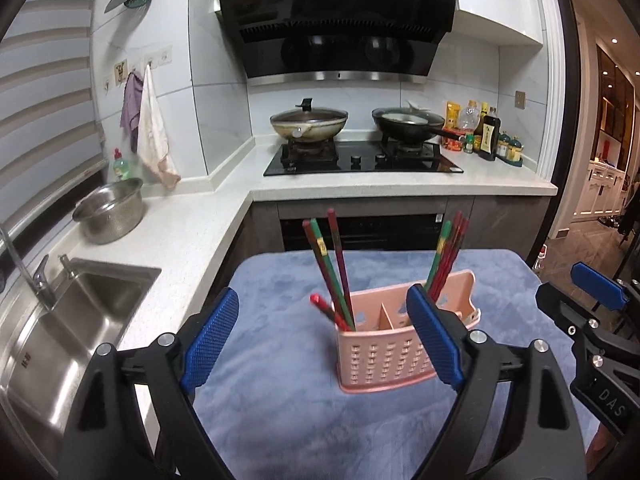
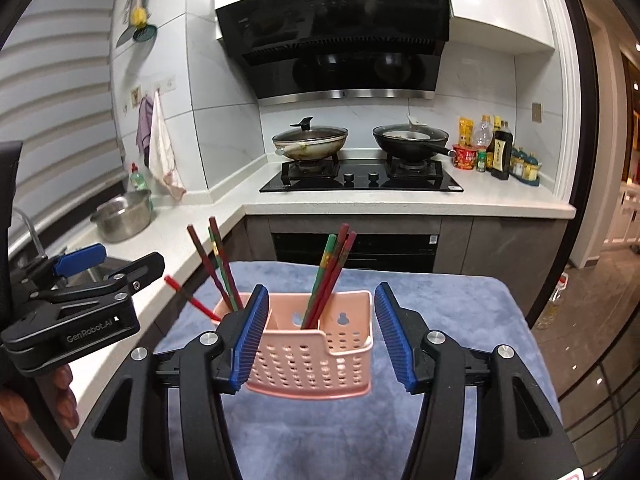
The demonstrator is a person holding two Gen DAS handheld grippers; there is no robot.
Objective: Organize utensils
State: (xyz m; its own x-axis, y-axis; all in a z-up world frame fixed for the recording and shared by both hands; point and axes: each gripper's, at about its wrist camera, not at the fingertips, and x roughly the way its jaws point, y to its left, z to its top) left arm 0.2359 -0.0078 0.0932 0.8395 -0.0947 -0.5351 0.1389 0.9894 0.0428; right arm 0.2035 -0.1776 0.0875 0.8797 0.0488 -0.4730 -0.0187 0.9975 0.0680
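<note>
A pink perforated utensil holder [image 1: 384, 356] stands on a blue-grey cloth [image 1: 288, 364]; it also shows in the right wrist view [image 2: 316, 360]. Red and green chopsticks stand in its left compartment [image 1: 332, 272] and its right compartment [image 1: 446, 256]; one red chopstick [image 2: 188, 298] leans out low to the left. My left gripper [image 1: 324, 338] is open and empty, just in front of the holder. My right gripper [image 2: 320, 336] is open and empty, its fingers either side of the holder's right half without touching it.
A steel sink [image 1: 68, 328] and a steel colander [image 1: 110, 210] are on the white counter at left. A hob with a lidded wok [image 1: 308, 122] and a black pan [image 1: 408, 122] is behind. Sauce bottles [image 1: 488, 132] stand at back right.
</note>
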